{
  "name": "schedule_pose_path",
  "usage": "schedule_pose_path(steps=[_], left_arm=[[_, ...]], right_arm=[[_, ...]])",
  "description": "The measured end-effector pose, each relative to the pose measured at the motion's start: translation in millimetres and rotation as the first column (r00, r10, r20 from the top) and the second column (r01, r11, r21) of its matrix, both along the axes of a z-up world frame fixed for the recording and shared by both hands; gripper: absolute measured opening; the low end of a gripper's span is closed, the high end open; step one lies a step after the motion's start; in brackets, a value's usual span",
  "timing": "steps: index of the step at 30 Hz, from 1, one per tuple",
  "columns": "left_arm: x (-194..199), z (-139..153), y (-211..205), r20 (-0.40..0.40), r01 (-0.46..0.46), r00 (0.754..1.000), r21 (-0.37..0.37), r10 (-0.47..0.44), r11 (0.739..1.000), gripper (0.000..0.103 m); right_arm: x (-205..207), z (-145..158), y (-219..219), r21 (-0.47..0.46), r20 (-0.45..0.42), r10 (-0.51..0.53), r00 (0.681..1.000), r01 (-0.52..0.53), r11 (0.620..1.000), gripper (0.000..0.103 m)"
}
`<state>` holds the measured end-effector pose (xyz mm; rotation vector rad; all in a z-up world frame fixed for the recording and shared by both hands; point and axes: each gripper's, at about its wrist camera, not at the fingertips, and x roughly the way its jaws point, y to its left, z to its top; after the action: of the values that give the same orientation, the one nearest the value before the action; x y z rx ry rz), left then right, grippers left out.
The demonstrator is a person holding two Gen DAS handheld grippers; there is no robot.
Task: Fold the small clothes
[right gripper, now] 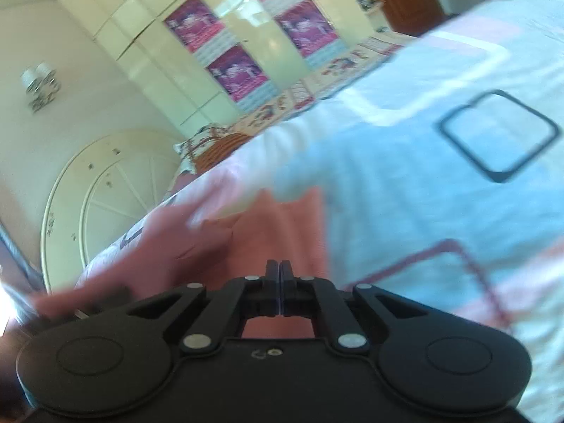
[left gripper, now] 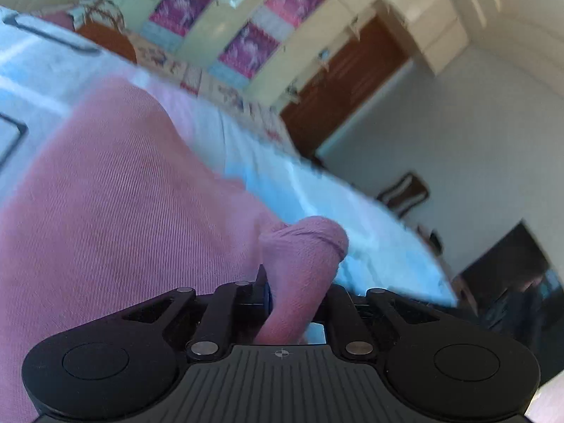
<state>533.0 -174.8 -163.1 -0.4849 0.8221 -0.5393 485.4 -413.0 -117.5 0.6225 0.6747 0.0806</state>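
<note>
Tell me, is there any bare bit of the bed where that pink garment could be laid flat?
Yes. In the right wrist view the bedspread lies bare around the black square outline, right of the pink garment. In the left wrist view a bare strip runs along the far edge. Crowded: the near side, where the cloth bunches in the left gripper.

The small garment (left gripper: 112,190) is a pink, finely ribbed knit. In the left wrist view it spreads wide across the bed (left gripper: 317,194), and a bunched fold of it rises between the tongs. In the right wrist view the same cloth (right gripper: 275,232), blurred, lies on the pale blue bedcover with creases.
</note>
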Motion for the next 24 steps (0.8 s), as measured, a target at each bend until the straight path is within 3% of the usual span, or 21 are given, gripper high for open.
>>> schedule_pose_path(steps=[1, 2, 3, 4, 8, 10, 12, 15, 19, 24], left_arm=[[1.2, -10.2, -16.4, -0.081, 0.022, 0.997, 0.074, -0.016, 0.997, 0.026], [-7.2, -7.2, -23.8, -0.069, 0.027, 0.997, 0.094, -0.021, 0.995, 0.033], [-15.8, 3.6, -22.9, -0.020, 0.047, 0.999, 0.084, -0.045, 0.995, 0.045], [-24.0, 18.3, -16.2, 0.019, 0.070, 0.997, 0.066, -0.072, 0.995, 0.061], [-37.8, 66.9, 47.0, 0.170, -0.007, 0.985, 0.066, -0.005, 0.998, 0.068], [-29.7, 72.0, 84.2, 0.223, -0.136, 0.970, 0.153, 0.100, 0.979, 0.071], [-12.1, 64.1, 113.4, 0.199, -0.219, 0.964, 0.210, 0.178, 0.953, 0.071], [21.8, 40.1, 146.1, 0.124, -0.276, 0.959, 0.214, 0.254, 0.937, 0.071], [30.7, -8.7, 133.4, 0.038, -0.243, 0.970, 0.243, 0.241, 0.939, 0.071], [27.1, -27.3, 129.5, 0.013, -0.253, 0.967, 0.218, 0.256, 0.943, 0.071]], right_arm=[[-3.2, -1.9, -11.1, 0.015, -0.012, -0.011, 1.000, 0.012, 1.000, 0.015], [-6.2, -3.7, -19.7, 0.034, -0.022, -0.018, 1.000, 0.019, 0.999, 0.030], [-8.6, -4.1, -24.8, 0.047, -0.026, -0.019, 0.999, 0.021, 0.999, 0.039], [-10.9, -2.2, -27.1, 0.053, -0.018, -0.009, 1.000, 0.010, 0.999, 0.039], [-5.4, 1.6, -20.2, 0.083, 0.011, 0.081, 0.997, -0.082, 0.993, 0.037], [1.5, 0.5, -12.4, 0.087, 0.009, 0.131, 0.991, -0.131, 0.987, 0.037], [11.5, -3.6, -0.2, 0.076, -0.027, 0.176, 0.984, -0.174, 0.982, 0.037], [25.6, -14.2, 17.4, 0.029, -0.098, 0.211, 0.973, -0.209, 0.977, 0.037], [35.1, -22.7, 33.2, -0.011, -0.166, 0.243, 0.956, -0.248, 0.969, 0.035], [46.4, -17.7, 60.0, -0.133, -0.196, 0.301, 0.933, -0.330, 0.935, 0.033]])
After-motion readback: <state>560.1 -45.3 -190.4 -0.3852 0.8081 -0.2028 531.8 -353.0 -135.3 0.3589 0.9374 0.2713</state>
